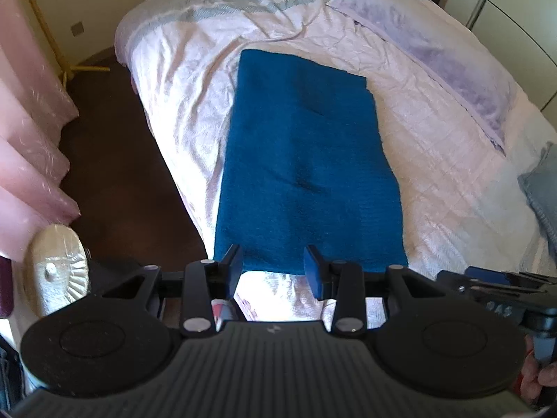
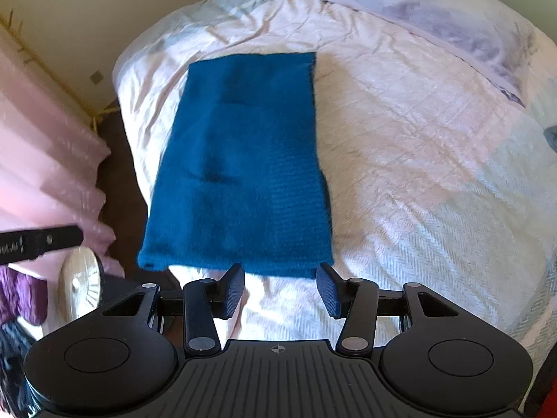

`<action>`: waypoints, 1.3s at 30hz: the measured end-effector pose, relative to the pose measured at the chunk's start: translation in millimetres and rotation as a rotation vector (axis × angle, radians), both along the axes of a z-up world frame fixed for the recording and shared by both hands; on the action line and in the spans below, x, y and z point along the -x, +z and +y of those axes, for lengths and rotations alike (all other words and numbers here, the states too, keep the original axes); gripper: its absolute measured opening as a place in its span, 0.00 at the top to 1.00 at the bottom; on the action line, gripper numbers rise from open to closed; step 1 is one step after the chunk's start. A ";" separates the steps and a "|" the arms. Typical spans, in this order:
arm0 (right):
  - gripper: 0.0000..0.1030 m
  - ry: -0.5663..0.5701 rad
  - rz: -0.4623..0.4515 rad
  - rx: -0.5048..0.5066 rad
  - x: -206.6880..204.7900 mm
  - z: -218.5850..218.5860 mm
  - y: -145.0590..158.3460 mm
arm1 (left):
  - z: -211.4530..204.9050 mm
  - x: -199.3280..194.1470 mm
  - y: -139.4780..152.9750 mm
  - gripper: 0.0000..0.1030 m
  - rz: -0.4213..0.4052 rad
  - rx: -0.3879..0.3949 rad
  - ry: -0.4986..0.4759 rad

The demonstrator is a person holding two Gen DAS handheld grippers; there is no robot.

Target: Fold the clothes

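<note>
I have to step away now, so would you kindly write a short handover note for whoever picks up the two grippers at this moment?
Left gripper: open, holding nothing, poised at the near edge of the blue garment, toward its left side.
Right gripper: open, holding nothing, at the same near edge, toward the right corner.
The blue garment lies flat on the bed as a long, neat rectangle, running away from the grippers; it looks already folded lengthwise.
Done: garment laid out and narrowed.
Left: probably grip the near edge with both grippers and fold it toward the far end. A grey-blue cloth lies at the bed's right edge.
</note>
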State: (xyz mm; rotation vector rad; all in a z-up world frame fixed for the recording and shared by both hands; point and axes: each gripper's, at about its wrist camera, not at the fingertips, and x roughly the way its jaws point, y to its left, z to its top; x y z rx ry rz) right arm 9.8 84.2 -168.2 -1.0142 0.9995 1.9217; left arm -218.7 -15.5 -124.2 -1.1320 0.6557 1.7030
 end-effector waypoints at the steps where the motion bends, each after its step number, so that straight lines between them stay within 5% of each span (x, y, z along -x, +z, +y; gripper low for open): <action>1: 0.52 -0.007 0.010 0.004 -2.1 2.7 -1.1 | -1.9 6.3 -3.2 0.67 -0.011 0.001 0.011; 12: 0.52 -0.061 0.154 0.104 -38.6 41.8 -26.5 | -17.9 83.1 -54.3 0.67 -0.118 -0.012 0.053; 17: 0.38 -0.139 0.173 0.165 -58.7 61.5 -56.2 | -11.5 102.0 -82.8 0.67 -0.190 -0.014 0.072; 30: 0.38 -0.162 0.254 0.252 -51.3 103.6 -130.8 | 12.1 133.1 -142.7 0.63 -0.320 -0.050 0.050; 39: 0.36 -0.114 0.332 0.233 -51.4 120.0 -163.2 | 27.5 169.0 -207.3 0.61 -0.578 -0.089 0.126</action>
